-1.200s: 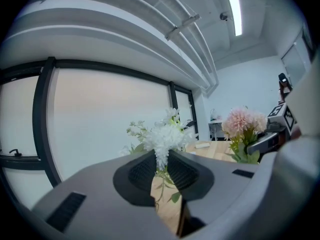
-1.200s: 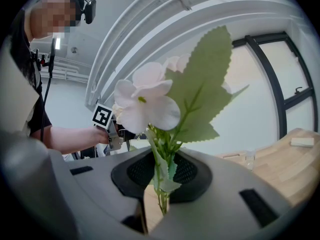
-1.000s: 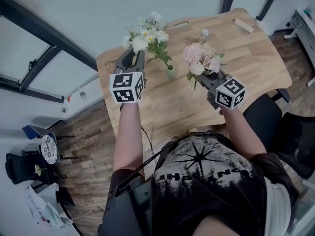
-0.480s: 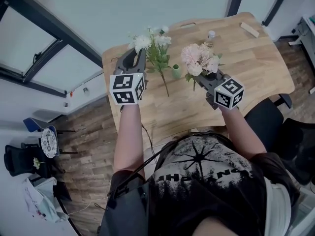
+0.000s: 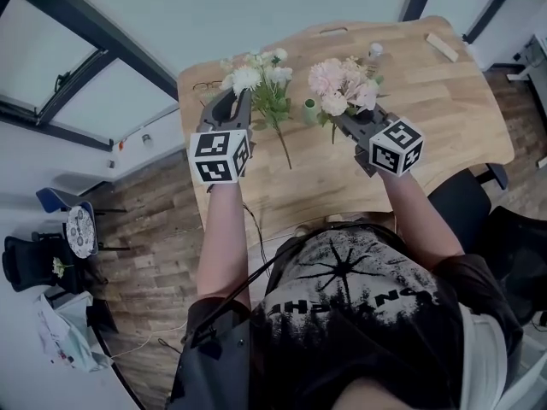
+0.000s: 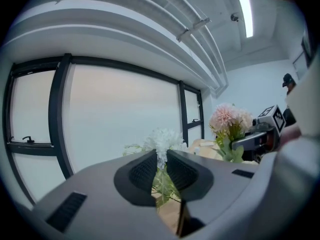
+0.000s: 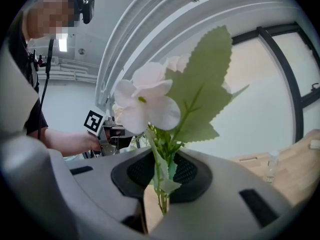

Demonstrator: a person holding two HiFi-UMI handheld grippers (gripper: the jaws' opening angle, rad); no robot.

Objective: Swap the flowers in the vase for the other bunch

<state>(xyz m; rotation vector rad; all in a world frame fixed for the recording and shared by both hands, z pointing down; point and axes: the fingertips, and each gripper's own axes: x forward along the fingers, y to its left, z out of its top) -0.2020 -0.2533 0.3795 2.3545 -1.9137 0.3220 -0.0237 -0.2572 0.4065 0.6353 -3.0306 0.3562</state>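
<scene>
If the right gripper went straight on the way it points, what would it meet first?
Likely the small green vase, standing just beyond the right gripper, which is shut on the pink flower bunch. Height is unclear from the head view; it may pass above it.

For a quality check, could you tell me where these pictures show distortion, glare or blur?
Head view: fisheye bows the table edge; light is even. Left gripper view: dark corners, a glaring ceiling lamp, white bunch soft. Right gripper view: dark corners, the pink bunch looms large.
</scene>
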